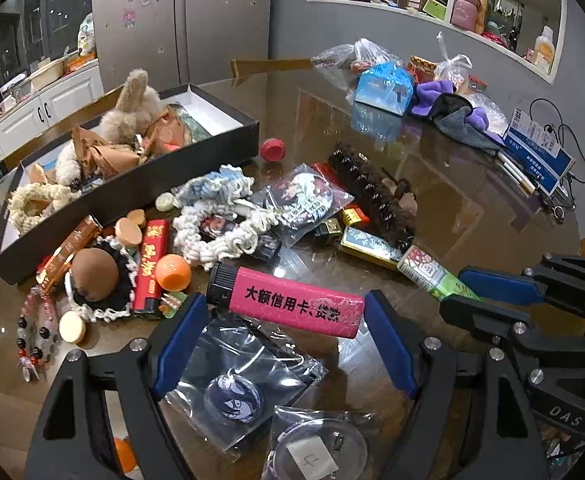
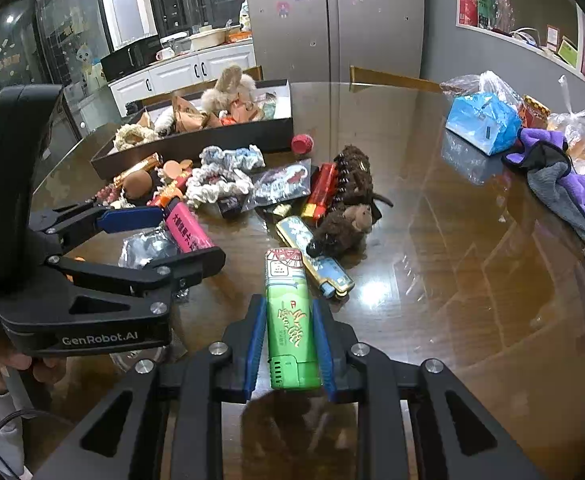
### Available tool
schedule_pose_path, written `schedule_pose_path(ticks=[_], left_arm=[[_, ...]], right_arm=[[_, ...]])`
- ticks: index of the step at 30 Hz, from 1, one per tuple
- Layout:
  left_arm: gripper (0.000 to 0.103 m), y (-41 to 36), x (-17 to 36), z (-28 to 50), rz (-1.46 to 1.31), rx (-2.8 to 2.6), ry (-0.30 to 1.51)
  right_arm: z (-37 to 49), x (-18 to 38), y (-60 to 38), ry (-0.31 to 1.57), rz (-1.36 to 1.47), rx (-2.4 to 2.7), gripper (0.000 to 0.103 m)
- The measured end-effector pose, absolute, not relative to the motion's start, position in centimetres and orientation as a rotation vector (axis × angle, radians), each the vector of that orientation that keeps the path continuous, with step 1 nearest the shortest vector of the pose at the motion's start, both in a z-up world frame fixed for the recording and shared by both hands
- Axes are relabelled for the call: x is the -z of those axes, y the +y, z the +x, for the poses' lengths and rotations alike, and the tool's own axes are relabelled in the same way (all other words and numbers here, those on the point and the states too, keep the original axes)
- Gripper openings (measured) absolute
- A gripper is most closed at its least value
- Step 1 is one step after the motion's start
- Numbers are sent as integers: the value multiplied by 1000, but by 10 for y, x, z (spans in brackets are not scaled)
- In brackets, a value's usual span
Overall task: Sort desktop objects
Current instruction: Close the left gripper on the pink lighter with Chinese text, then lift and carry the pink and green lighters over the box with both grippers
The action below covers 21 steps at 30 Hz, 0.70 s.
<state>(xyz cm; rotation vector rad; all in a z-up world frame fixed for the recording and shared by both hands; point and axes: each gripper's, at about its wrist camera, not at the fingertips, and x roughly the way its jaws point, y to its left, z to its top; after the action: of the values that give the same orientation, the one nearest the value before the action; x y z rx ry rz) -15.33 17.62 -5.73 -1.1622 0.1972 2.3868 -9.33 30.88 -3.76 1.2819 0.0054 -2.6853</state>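
Observation:
My left gripper (image 1: 286, 312) stands around a big pink lighter (image 1: 288, 307), its blue pads at both ends, seemingly touching; I cannot tell if it grips. It shows in the right wrist view (image 2: 190, 236) between the left gripper's fingers (image 2: 132, 218). My right gripper (image 2: 290, 320) is shut on a green lighter (image 2: 290, 316), also seen in the left wrist view (image 1: 432, 274). A black box (image 1: 196, 148) holding a plush toy and wrappers sits at the back left. Lighters, scrunchies and bagged badges lie in a pile before it.
A brown plush toy (image 2: 348, 200) and a blue-gold lighter (image 2: 312, 254) lie mid-table. Bagged badges (image 1: 236, 380) lie under my left gripper. A blue carton (image 2: 482, 122), plastic bags and purple cloths (image 2: 560, 168) sit at the far right. A red cap (image 1: 272, 148) lies by the box.

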Motion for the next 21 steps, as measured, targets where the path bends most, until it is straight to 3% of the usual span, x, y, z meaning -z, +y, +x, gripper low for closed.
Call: schedule_pose_path(ticks=[21], left_arm=[[81, 128, 25, -164, -1138, -2513, 134]], right_arm=[[-129, -1, 267, 58, 1150, 2653, 25]])
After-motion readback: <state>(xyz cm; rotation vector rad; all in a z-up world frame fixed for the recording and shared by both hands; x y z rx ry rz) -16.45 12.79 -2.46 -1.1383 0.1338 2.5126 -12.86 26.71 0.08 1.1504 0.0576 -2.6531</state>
